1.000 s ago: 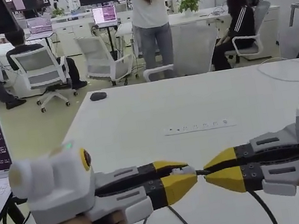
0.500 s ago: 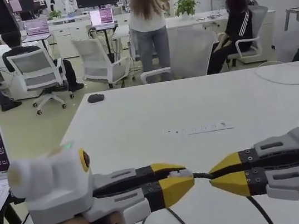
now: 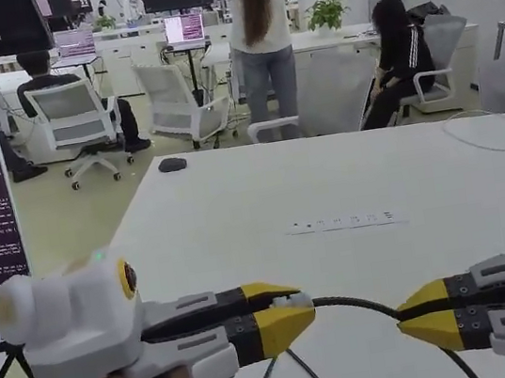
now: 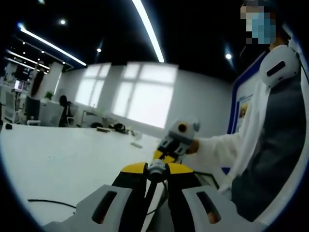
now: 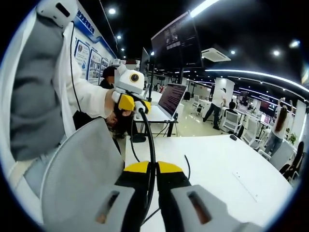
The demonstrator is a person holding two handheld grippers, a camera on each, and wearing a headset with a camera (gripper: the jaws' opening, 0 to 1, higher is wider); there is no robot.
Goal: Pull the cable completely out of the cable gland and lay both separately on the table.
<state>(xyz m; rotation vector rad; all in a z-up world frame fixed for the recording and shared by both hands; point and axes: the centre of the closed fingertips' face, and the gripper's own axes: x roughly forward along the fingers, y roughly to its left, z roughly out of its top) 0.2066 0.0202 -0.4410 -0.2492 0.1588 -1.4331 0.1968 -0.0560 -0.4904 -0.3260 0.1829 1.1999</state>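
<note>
Cable (image 3: 355,305) is thin, black and floppy. It arcs in the air between the two tools above the near edge of the table (image 3: 327,178), so it should weigh next to nothing and bend wherever it isn't gripped. Cable gland (image 4: 157,169) is a small pale hard fitting, light and probably slick plastic, and likely to roll once it is set down.

Left gripper (image 3: 296,302) has its jaws closed tight on the gland at the very tips. Right gripper (image 3: 403,317) has its jaws pinched on the cable alone, well to the right of the gland. In the right gripper view the cable runs straight from those jaws up to the gland.

Best hold, as I judge it: the gland by its body, and the cable close to the gland so the pull goes straight along it (a soft jacket may slip if pinched lightly).

Count: one cable, one gland, two grippers. Black cords hang under the left gripper; I can't tell whether any of them is the cable's tail.
</note>
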